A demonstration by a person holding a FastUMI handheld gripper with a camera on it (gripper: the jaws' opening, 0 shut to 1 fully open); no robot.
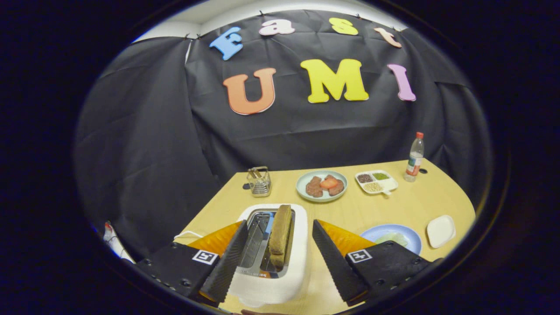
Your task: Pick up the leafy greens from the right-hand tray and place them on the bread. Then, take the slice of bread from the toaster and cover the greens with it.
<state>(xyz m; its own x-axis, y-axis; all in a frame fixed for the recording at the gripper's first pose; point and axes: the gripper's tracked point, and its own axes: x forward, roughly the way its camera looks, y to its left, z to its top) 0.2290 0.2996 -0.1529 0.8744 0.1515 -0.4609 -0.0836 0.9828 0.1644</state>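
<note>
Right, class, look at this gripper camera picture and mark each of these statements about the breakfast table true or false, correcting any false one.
1. A slice of bread stands in the white toaster. True.
2. The gripper is shut on the bread. False: its fingers are wide apart on either side of the toaster, touching nothing.
3. The bottle lies on its side. False: it stands upright at the far corner of the table.
4. A blue plate with pale greens sits just beyond the right finger. True.
5. The wire basket stands beyond the toaster. True.
</note>
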